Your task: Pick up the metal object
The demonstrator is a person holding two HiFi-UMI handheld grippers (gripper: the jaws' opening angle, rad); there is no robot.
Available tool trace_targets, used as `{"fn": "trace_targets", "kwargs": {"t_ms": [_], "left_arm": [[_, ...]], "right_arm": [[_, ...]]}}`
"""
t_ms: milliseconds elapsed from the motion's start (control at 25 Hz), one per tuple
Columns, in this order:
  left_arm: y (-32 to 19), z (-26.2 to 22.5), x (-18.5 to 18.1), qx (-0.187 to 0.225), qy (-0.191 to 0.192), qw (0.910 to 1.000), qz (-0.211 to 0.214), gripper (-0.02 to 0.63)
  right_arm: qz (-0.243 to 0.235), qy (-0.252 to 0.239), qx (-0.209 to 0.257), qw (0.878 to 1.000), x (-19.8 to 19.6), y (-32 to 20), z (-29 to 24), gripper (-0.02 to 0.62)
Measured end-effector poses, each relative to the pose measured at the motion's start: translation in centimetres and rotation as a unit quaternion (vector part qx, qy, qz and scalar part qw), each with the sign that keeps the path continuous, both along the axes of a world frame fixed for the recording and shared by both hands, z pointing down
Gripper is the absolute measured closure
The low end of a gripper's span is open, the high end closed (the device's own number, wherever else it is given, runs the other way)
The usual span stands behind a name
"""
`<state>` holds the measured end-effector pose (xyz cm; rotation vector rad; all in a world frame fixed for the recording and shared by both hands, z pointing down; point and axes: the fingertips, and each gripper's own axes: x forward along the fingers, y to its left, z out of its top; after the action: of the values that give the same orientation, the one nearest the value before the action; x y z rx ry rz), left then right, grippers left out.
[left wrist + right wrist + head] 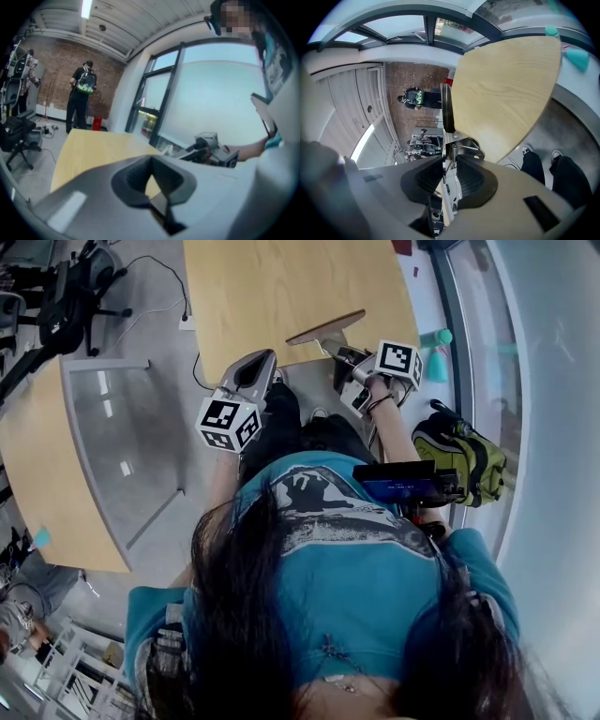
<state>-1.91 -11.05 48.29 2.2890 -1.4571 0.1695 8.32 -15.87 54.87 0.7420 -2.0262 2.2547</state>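
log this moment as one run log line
right gripper: shut on metal object | metal object: held off table | left gripper: open, empty

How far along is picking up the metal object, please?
Done: the right gripper is shut on the metal object, which looks lifted clear of the wooden table. In hand: holding it up. Left: nothing obvious; the left gripper is empty.

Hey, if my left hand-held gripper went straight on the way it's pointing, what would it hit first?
Most likely the wooden tabletop, visible between its jaws, though depth is hard to judge.
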Motion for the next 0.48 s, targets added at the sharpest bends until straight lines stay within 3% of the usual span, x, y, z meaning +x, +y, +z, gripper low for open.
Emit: {"fn": "trace_targets", "kwargs": {"t_ms": [240, 480], "left_arm": [[5.5, 0.7, 2.6, -0.019, -0.008, 0.9997, -0.016, 0.603], [8.8, 0.0, 3.0, -0.017, -0.014, 0.9995, -0.023, 0.603]], "right_arm": [[-0.011, 0.003, 0.004, 1.0, 2.9, 4.5, -0.3, 0.505], [-0.006, -0.01, 0.002, 1.0, 3.6, 7.8, -0.7, 0.505]]}}
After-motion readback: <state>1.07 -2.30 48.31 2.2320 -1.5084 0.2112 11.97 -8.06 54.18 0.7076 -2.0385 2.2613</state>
